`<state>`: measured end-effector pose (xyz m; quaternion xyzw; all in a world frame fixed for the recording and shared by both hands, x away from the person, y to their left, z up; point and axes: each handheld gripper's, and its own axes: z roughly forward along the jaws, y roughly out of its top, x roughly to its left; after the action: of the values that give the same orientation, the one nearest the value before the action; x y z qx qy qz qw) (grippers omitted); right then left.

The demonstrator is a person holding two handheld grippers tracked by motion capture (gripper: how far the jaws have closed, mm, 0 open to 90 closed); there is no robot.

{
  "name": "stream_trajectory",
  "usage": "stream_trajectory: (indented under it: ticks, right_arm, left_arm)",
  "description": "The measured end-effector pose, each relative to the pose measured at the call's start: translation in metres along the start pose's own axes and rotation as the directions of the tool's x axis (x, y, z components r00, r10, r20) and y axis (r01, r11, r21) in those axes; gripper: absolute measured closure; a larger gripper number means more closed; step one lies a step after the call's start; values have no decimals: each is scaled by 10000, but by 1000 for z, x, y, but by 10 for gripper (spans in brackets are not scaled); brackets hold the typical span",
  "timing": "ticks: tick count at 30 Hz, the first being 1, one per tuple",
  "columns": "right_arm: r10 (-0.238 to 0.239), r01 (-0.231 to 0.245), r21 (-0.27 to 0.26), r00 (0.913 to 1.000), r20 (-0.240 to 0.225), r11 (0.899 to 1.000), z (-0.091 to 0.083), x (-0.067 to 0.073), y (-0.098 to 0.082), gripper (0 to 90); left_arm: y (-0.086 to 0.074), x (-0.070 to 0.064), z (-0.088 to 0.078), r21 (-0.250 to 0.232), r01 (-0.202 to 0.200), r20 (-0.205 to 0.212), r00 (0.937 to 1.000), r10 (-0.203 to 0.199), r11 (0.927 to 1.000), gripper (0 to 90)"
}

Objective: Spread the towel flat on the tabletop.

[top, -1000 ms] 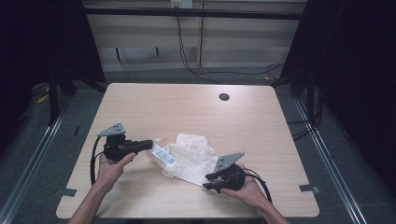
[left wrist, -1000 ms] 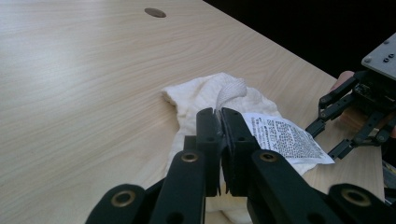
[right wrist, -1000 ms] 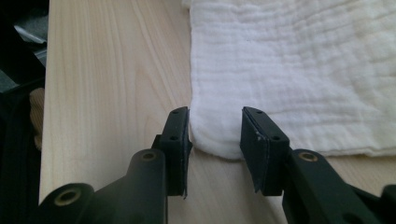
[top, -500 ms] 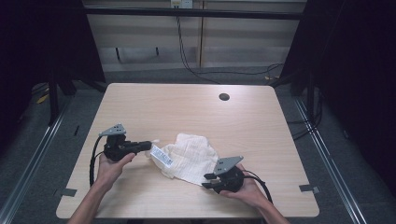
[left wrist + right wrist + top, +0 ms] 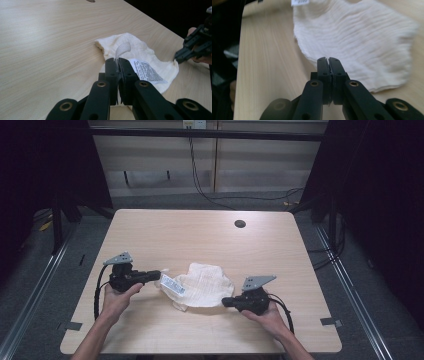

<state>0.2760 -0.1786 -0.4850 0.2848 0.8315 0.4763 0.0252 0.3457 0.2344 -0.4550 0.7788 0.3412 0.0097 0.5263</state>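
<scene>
A cream cloth (image 5: 205, 282) lies spread on the wooden table (image 5: 200, 235), a white printed label (image 5: 172, 284) at its left end. My left gripper (image 5: 159, 275) is at that end, shut on a woven loop of the cloth (image 5: 122, 48) beside the label (image 5: 146, 70). My right gripper (image 5: 223, 301) is at the cloth's lower right edge. In its own view, the right gripper (image 5: 328, 59) has its jaws shut with the tips over the edge of the cloth (image 5: 362, 37), apparently pinching it. The left gripper view shows the right gripper (image 5: 176, 57) touching the cloth's far corner.
A round cable hole (image 5: 240, 224) sits in the table's far right part. Bare wood surrounds the cloth on all sides. Cables (image 5: 200, 175) hang behind the table, and dark floor and rails flank it.
My right gripper has shifted a little away from the table's near edge, and the cloth now lies flatter and more stretched between the grippers. The left gripper has hardly moved.
</scene>
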Motion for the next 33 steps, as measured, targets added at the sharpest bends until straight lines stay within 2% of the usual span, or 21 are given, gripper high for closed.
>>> stream_trajectory:
  ticks: [1,3,6,8,11,14,24,29,33]
  right_arm:
    - [254,-255,-219,9997,-16,9994,-5,-3,3,884]
    - [421,-419,-676,9991,9,9968,-16,-7,10,886]
    - [476,-451,-893,9985,257,9950,-25,-13,20,886]
    - [495,-450,-1092,9980,392,9930,-33,-17,30,887]
    - [531,-460,-1293,9972,518,9905,-40,-19,36,886]
    - [652,-522,-1801,9957,666,9823,-55,-23,45,886]
    - [753,-450,-1981,9861,1482,9792,-85,-34,73,886]
    - [667,-363,-1922,9858,1540,9807,-87,-33,81,886]
    - [745,-404,-2146,9853,1537,9759,-92,-32,88,886]
  left_arm:
    - [1,-1,-1,-20,-37,53,10000,37,10000,869]
    - [3,-4,-4,-112,-79,92,9999,80,9999,869]
    - [10,-9,-7,-376,-155,217,9996,164,9992,869]
    - [13,-14,-9,-384,-380,262,9989,390,9985,869]
    - [16,-20,-13,-467,-506,319,9981,522,9976,869]
    - [19,-24,-17,-565,-674,387,9968,697,9961,869]
    - [30,-30,-20,-906,-851,497,9947,899,9922,870]
    - [36,-42,-25,-804,-1367,411,9893,1403,9874,870]
    - [41,-45,-28,-937,-1419,396,9885,1461,9854,870]
